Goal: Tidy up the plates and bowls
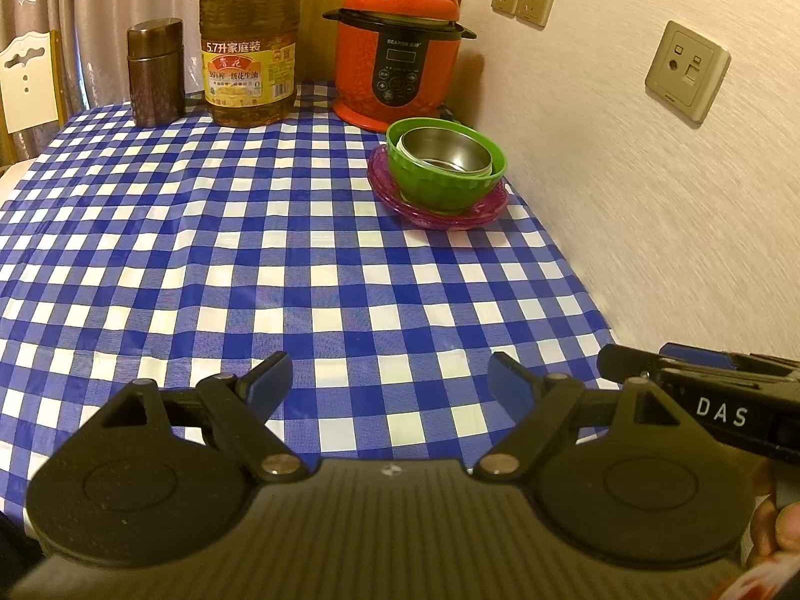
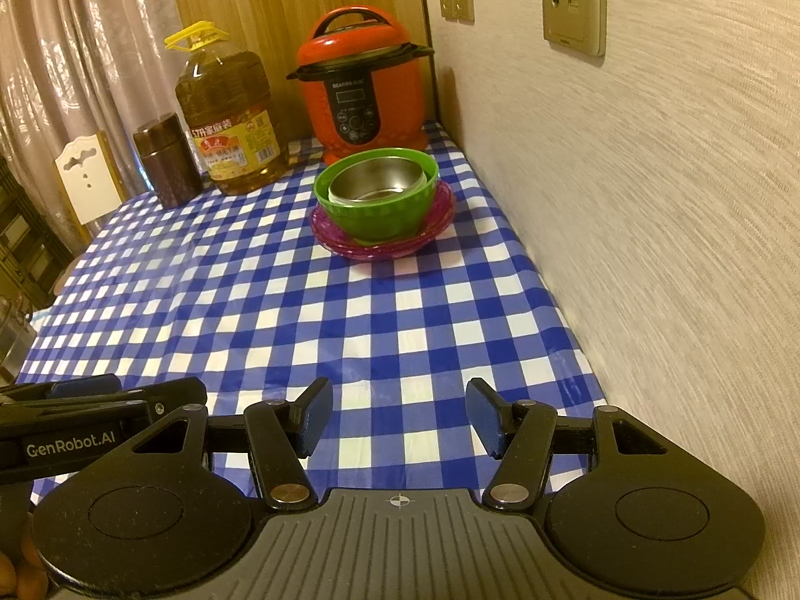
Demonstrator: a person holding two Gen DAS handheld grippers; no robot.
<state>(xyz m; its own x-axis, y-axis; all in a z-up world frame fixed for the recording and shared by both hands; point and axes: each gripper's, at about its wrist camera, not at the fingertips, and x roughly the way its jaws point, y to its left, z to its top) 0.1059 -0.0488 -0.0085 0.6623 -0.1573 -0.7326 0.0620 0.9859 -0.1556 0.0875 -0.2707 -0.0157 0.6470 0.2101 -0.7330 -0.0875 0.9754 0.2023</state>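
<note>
left gripper (image 1: pixel 390 380): jaws wide apart, nothing in them | right gripper (image 2: pixel 398 417): jaws apart too, empty | green bowl (image 2: pixel 375 210) with steel bowl (image 2: pixel 380 182) nested inside, sitting on purple plates (image 2: pixel 440 217), well ahead of both jaws, near the red cooker (image 2: pixel 365 95)

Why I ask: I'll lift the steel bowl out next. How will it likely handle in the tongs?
The steel bowl looks thin-walled and rigid, so probably light. Its polished wall may be slippery for the pads. It sits loosely nested in the green bowl, so it should lift free, though the green bowl could shift on the purple plates.
</note>
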